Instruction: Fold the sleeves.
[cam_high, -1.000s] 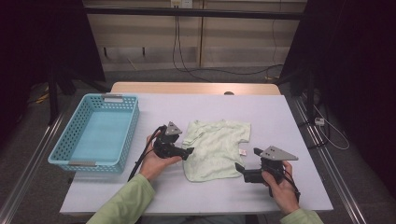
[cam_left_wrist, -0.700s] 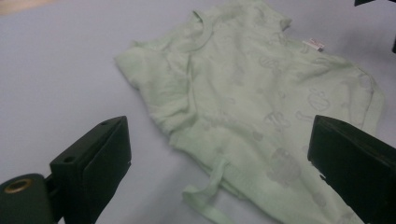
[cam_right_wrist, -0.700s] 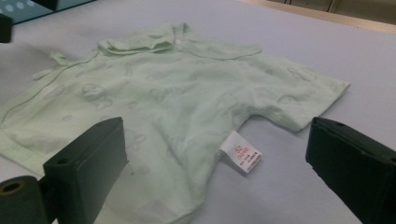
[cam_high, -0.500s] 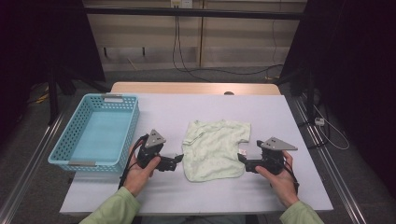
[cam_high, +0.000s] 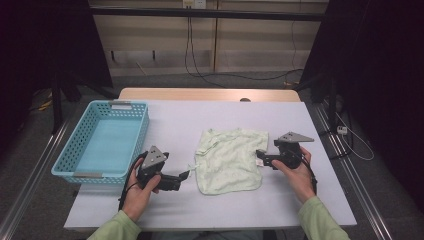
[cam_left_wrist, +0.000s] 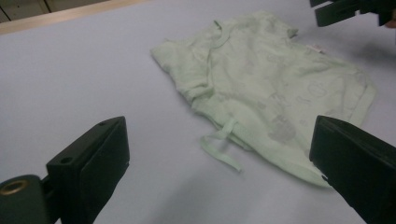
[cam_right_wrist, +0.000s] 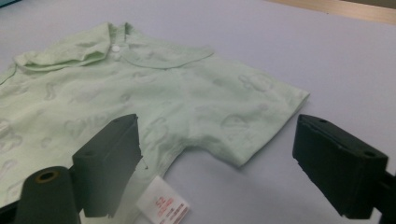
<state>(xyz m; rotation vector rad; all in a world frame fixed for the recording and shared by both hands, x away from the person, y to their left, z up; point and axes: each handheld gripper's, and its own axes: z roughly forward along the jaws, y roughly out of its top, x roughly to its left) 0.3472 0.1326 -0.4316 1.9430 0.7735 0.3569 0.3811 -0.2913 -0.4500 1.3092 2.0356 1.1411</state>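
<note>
From the high view, we have a small pale green printed cotton shirt (cam_high: 229, 160) lying flat near the middle of the white counter (cam_high: 200, 120), collar toward the far side, hem toward us, so its long axis runs away from us. Our left gripper (cam_high: 186, 176) sits just off the shirt's near-left corner, fingers apart and empty, pointing toward the cloth. Our right gripper (cam_high: 260, 156) is at the shirt's right edge, about level with the sleeve; its fingers have just been closing a little, but they stand apart and hold nothing. We judge the right one nearer to the fabric. A light blue perforated plastic basket (cam_high: 102, 142) stands well apart on the left, with bare counter between it and the shirt.

In the left gripper view, the shirt (cam_left_wrist: 271, 88) lies ahead and to the right of our spread fingers (cam_left_wrist: 91, 163), and a loose tie strap (cam_left_wrist: 222, 144) trails toward them. The counter to the left is free.

In the right gripper view, the sleeve (cam_right_wrist: 252, 116) lies directly between and just beyond the fingers (cam_right_wrist: 109, 158), untouched, with a white care label (cam_right_wrist: 163, 205) close below. Open counter extends right of the sleeve edge, leaving room to slide in low.
</note>
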